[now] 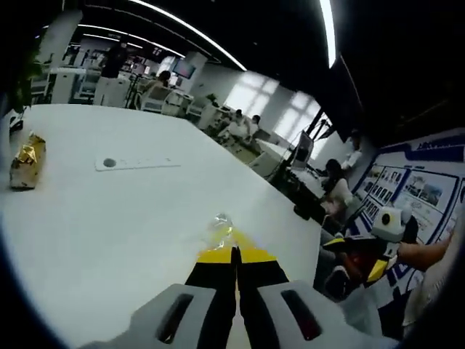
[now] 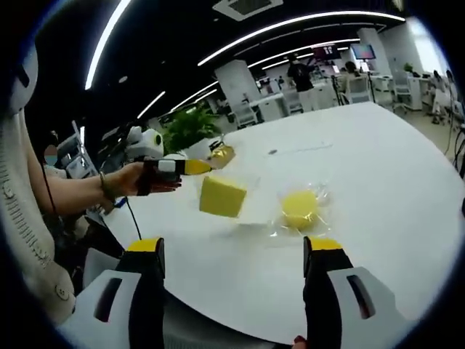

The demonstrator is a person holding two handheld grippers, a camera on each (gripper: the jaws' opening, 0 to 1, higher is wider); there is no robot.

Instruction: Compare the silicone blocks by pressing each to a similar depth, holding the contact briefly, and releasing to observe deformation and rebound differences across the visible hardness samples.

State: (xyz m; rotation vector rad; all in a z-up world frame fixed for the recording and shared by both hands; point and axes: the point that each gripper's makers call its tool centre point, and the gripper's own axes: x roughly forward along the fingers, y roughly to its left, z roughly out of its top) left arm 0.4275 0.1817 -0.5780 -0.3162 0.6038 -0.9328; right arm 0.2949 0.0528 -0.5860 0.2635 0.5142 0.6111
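My left tool (image 2: 190, 167) is clenched on the wrapper of the square yellow block (image 2: 222, 195), lifting it off the white surface (image 2: 378, 160). My right tool (image 2: 236, 251) is released, facing the round block (image 2: 299, 208) just right. Both look light, soft, and slippery in film; grip the sides.

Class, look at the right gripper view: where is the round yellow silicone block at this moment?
The round yellow block lies in clear wrapping on the white table, right of the square yellow block, just beyond the right gripper.
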